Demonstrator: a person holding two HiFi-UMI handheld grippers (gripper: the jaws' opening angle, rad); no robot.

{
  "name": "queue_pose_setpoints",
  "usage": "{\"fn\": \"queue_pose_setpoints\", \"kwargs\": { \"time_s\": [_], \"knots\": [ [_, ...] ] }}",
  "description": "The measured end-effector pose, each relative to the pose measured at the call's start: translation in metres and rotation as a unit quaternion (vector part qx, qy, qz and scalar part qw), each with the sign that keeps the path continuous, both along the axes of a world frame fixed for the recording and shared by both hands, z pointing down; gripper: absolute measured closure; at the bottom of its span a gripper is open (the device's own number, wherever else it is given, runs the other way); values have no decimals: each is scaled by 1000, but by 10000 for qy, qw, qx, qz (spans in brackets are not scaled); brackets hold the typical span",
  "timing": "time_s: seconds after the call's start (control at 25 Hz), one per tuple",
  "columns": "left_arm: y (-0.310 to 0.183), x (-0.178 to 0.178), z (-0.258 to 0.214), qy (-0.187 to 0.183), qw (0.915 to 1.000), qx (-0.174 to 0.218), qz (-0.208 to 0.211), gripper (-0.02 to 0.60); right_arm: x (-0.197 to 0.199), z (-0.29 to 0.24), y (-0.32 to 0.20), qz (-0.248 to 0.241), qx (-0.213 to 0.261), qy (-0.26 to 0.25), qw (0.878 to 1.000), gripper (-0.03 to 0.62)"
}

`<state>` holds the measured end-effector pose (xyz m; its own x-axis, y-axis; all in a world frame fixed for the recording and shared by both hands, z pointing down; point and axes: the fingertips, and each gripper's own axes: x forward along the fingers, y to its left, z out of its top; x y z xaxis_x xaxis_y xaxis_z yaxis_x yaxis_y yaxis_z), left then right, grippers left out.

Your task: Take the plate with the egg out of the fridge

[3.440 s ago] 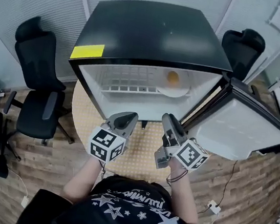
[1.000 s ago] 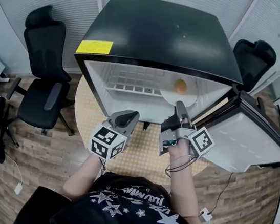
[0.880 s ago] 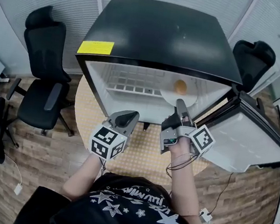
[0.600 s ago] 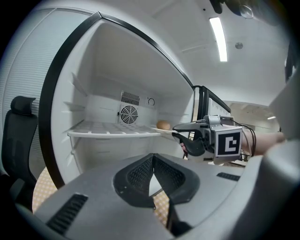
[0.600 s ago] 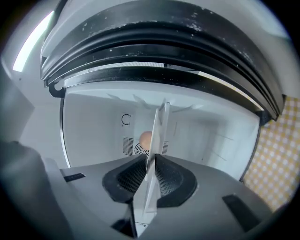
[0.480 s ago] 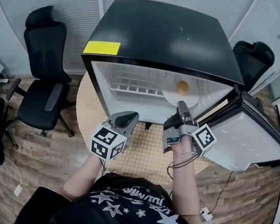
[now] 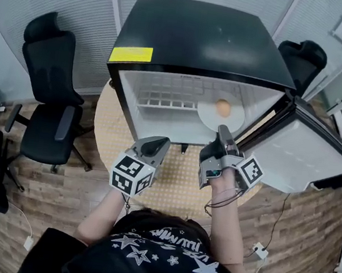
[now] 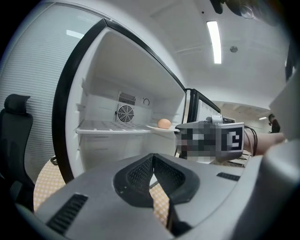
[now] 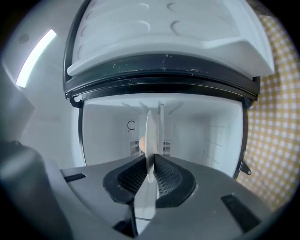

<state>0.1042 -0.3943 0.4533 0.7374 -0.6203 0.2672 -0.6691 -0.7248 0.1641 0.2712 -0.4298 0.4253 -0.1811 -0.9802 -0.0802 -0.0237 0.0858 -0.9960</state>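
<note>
A small black fridge (image 7: 203, 39) stands open on a round table. Inside at the right, a white plate (image 7: 215, 115) carries a brown egg (image 7: 223, 108). My right gripper (image 7: 223, 134) reaches into the opening at the plate's near rim. In the right gripper view the plate (image 9: 151, 136) stands edge-on between the pads, the jaws closing onto its rim, with the egg (image 9: 141, 143) just behind. My left gripper (image 7: 156, 143) hangs back in front of the fridge, shut and empty (image 8: 152, 174). From there the egg (image 8: 163, 123) shows on the plate (image 8: 154, 127).
The fridge door (image 7: 298, 154) swings open to the right. A white wire shelf (image 7: 164, 97) fills the left of the compartment. The table (image 7: 175, 171) has a checked cloth. Black office chairs (image 7: 49, 84) (image 7: 302, 56) stand at left and back right.
The right gripper has gone forward from over the table to the plate's front rim and stays there. The plate now shows a little nearer the fridge's opening. The left gripper has kept still.
</note>
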Motion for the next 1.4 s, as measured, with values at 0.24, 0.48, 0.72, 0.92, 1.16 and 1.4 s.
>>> {"fn": "queue_pose_setpoints", "kwargs": {
  "time_s": [0.24,0.48,0.72,0.92,1.16,1.4],
  "knots": [
    [16,-4,7,-35,9990,-68,431,574,-15,-5,39,191,150,-68,9997,542],
    [30,4,17,-145,9939,-84,1091,574,-26,-7,81,490,235,-29,9985,542],
    [39,16,26,-130,9894,-94,1446,574,-27,12,122,718,58,212,9972,542],
    [58,22,28,-116,9887,-90,1495,574,-27,19,143,719,120,134,9972,542],
    [92,23,23,-193,9899,-91,1400,574,-29,19,175,496,116,120,9986,542],
    [135,24,6,-142,9908,129,1338,574,-35,25,219,338,171,214,9991,542]
  ]
}}
